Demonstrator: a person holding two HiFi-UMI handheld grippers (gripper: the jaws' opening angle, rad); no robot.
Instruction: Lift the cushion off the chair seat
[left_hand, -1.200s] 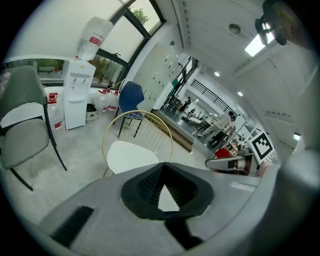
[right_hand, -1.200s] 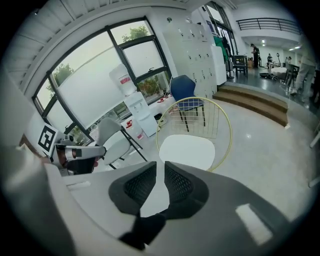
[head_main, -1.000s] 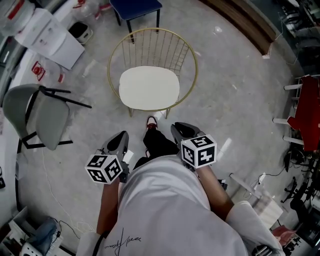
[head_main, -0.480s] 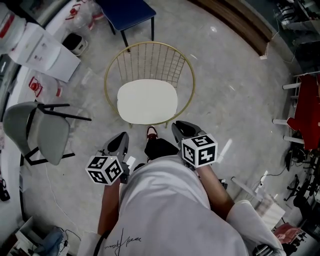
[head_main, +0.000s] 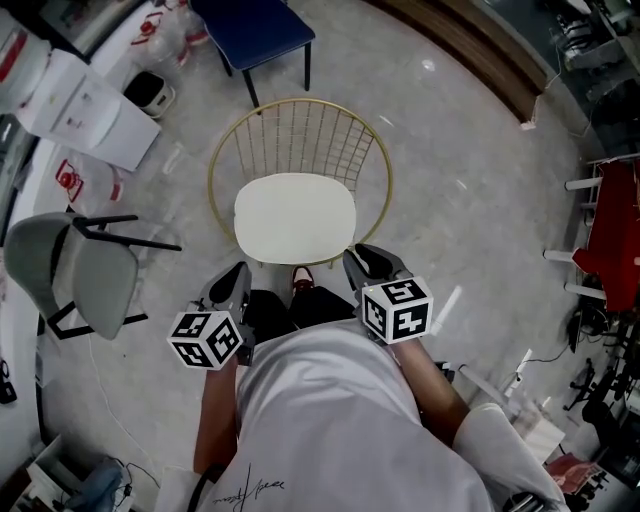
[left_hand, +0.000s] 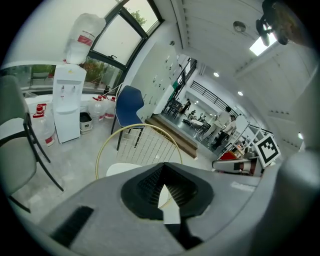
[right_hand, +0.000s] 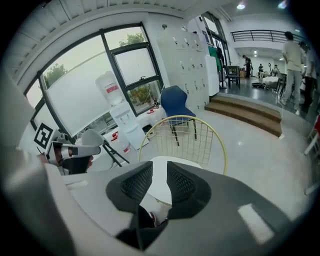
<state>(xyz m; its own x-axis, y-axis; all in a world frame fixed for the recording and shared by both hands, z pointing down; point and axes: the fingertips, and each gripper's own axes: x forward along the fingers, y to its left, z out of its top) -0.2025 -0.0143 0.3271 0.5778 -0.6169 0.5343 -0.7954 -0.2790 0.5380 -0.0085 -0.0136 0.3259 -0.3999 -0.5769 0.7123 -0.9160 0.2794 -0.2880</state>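
Note:
A white oval cushion (head_main: 295, 218) lies on the seat of a round gold wire chair (head_main: 300, 125). Both grippers hover short of the chair's front edge, apart from the cushion. My left gripper (head_main: 232, 283) is at the front left with its jaws shut and empty. In the left gripper view the left gripper (left_hand: 164, 167) points past the cushion (left_hand: 122, 169). My right gripper (head_main: 365, 262) is at the front right; its jaws have just been opening and stand a little apart with nothing between them. The right gripper (right_hand: 160, 165) frames the cushion (right_hand: 172, 160) beyond its gap.
A grey chair (head_main: 75, 270) lies tipped at the left. A blue chair (head_main: 255, 25) stands behind the gold one, with a white water dispenser (head_main: 85, 100) at the far left. A wooden step (head_main: 470, 50) runs across the upper right. My shoe (head_main: 300, 275) is under the seat's front.
Both grippers have advanced toward the gold chair, so the cushion now sits closer in front of them. The right jaws have parted slightly.

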